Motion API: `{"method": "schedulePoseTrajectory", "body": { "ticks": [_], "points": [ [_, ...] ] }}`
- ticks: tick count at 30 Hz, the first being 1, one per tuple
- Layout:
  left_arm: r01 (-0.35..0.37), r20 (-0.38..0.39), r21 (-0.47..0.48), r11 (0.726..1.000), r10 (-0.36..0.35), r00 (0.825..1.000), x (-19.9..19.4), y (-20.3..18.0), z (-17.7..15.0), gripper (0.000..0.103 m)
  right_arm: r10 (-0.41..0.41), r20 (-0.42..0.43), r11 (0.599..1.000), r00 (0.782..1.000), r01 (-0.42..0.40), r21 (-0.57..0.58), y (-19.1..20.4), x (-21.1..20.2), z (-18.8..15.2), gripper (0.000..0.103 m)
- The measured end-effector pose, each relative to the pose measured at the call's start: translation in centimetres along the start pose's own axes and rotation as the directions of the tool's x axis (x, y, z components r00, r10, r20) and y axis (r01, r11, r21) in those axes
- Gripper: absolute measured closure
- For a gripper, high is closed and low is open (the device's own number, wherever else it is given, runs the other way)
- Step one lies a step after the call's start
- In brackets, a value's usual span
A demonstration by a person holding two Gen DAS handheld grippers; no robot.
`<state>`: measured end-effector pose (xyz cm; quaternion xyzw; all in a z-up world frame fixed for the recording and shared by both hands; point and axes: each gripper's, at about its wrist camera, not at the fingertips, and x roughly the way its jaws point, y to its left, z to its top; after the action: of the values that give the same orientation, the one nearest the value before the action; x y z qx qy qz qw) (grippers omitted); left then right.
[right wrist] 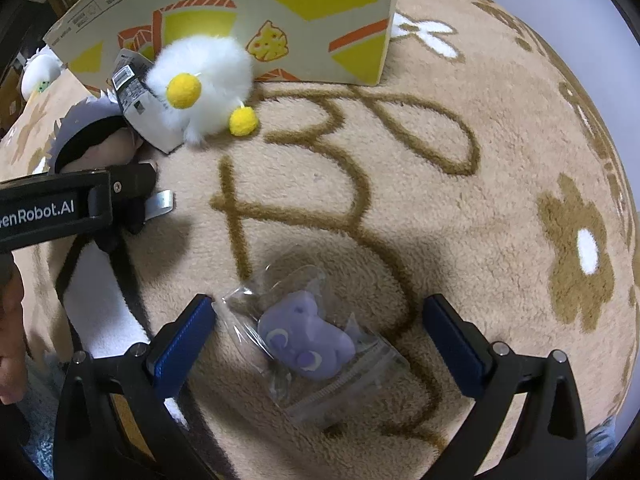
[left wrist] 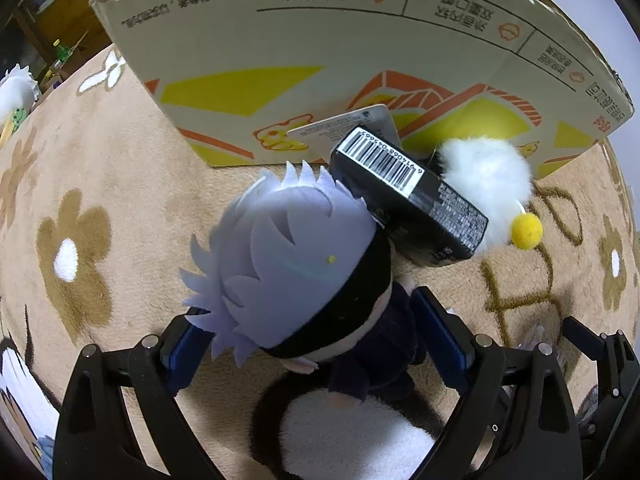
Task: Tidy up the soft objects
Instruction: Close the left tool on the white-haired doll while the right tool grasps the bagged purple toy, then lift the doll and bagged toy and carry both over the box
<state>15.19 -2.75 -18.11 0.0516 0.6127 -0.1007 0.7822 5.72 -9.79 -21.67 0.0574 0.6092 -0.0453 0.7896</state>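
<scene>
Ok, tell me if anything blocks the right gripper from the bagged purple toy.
Nothing visible does. The right gripper is open with a blue pad on either side of the bagged purple toy, which lies alone on the rug; the white fluffy plush is well off by the cardboard box.

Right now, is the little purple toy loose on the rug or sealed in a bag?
In a bag: the purple toy lies inside a clear plastic bag on the rug. Whether it is sealed, I cannot tell.
</scene>
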Motion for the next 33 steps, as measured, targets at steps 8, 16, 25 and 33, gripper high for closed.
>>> {"method": "schedulePoseTrajectory", "body": {
  "ticks": [8, 16, 25, 33],
  "points": [
    [0.01, 0.0, -0.005, 1.0, -0.01, 1.0, -0.2, 0.3, -0.3, 0.011, -0.013, -0.027, 1.0, 1.0, 0.014, 0.018, -0.7, 0.3, 0.0, 0.0],
    [0.021, 0.006, -0.014, 1.0, -0.021, 1.0, 0.0, 0.8, -0.9, 0.017, -0.026, -0.024, 0.999, 0.999, 0.026, 0.028, -0.7, -0.3, -1.3, 0.022],
    [0.06, 0.047, -0.054, 0.997, -0.058, 0.997, -1.0, 1.4, -1.8, 0.04, -0.044, 0.022, 0.999, 0.999, 0.045, -0.012, -0.2, -1.5, -2.1, 0.041],
    [0.021, 0.087, -0.068, 0.997, -0.015, 0.996, -2.6, 2.2, -2.9, 0.04, -0.05, 0.122, 0.999, 0.991, 0.05, 0.005, -0.3, -3.6, -1.5, 0.042]
  ]
}}
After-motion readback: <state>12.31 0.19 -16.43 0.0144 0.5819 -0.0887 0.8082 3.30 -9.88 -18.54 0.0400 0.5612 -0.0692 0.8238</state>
